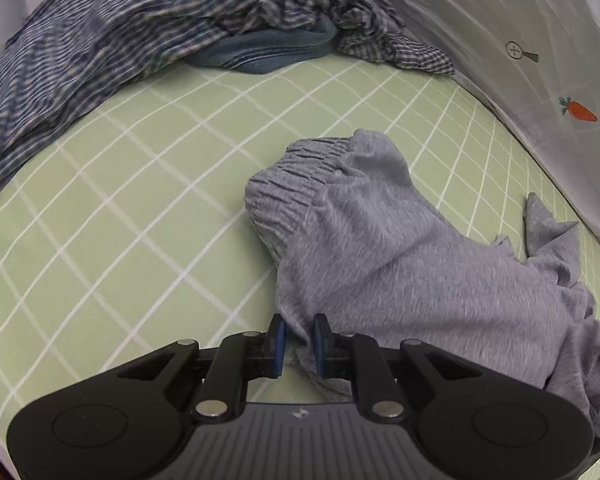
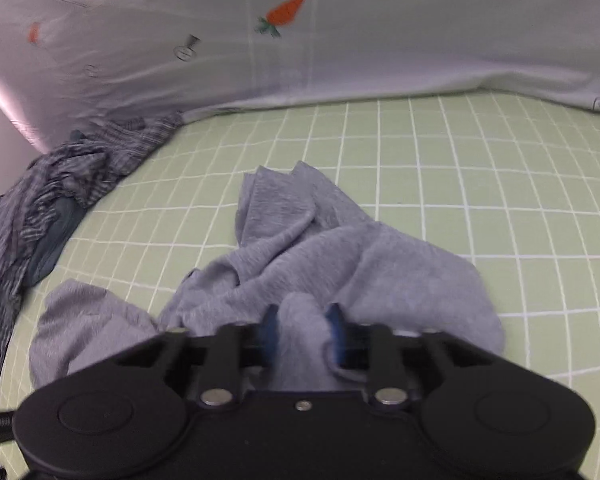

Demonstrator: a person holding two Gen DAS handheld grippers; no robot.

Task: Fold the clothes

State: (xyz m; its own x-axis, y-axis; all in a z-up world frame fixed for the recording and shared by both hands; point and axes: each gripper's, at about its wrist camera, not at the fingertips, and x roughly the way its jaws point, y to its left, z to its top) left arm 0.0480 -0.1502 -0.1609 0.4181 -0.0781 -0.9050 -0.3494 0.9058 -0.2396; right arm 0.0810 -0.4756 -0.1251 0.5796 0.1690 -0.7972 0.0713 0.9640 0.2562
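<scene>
Striped cloth (image 1: 112, 40) hides most of blue garment (image 1: 268, 50).

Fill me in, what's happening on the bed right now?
A person with two handheld grippers is working a crumpled grey garment on the green checked sheet. The left gripper has its jaws around the garment's near edge with a gap showing; the right gripper has a bunch of the fabric between its jaws. Nothing is folded yet. A striped garment waits heaped at the back.
</scene>
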